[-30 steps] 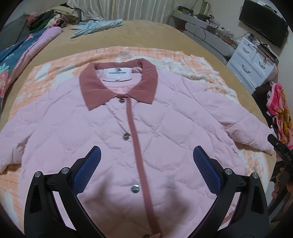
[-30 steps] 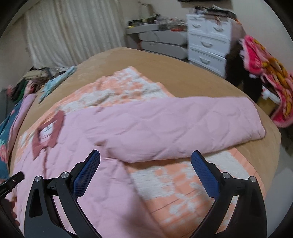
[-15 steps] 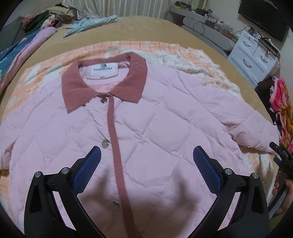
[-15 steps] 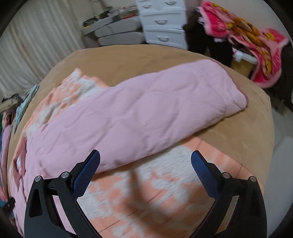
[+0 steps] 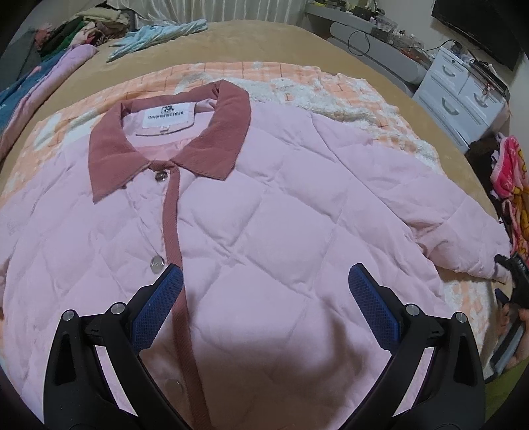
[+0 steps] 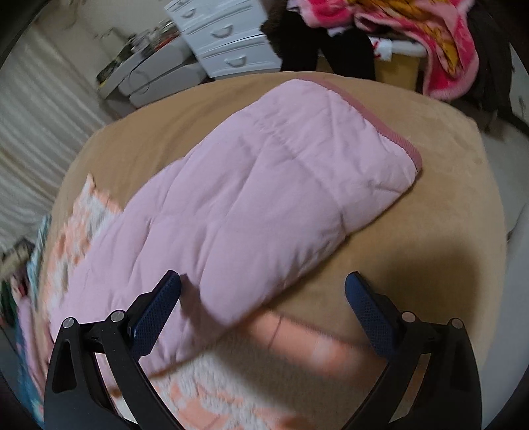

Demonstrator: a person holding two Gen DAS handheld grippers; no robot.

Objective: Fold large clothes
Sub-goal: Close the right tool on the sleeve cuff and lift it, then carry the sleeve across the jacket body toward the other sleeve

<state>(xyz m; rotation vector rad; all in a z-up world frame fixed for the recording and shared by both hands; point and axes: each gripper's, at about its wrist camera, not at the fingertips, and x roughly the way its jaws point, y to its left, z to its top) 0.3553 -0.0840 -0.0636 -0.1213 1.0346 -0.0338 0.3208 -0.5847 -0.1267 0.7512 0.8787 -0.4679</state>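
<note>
A pink quilted jacket (image 5: 264, 205) with a dusty-rose collar (image 5: 218, 132) lies face up and buttoned on the bed. My left gripper (image 5: 264, 291) is open and empty above its chest, right of the button placket (image 5: 173, 225). The jacket's right sleeve (image 6: 258, 185) stretches toward the bed's corner, its cuff (image 6: 390, 129) trimmed in rose. My right gripper (image 6: 263, 297) is open and empty just above the sleeve's near edge; it also shows at the right edge of the left wrist view (image 5: 510, 274), by the sleeve end.
An orange-and-white blanket (image 5: 330, 89) lies under the jacket on the tan bedspread (image 6: 429, 231). White drawers (image 6: 224, 39) and a pink patterned blanket (image 6: 413, 36) stand beyond the bed's corner. Piled clothes (image 5: 82, 29) and a light blue garment (image 5: 158, 33) lie at the far side.
My right gripper has swung right and down toward the sleeve's cuff end. My left gripper has shifted right across the jacket's chest, past the placket.
</note>
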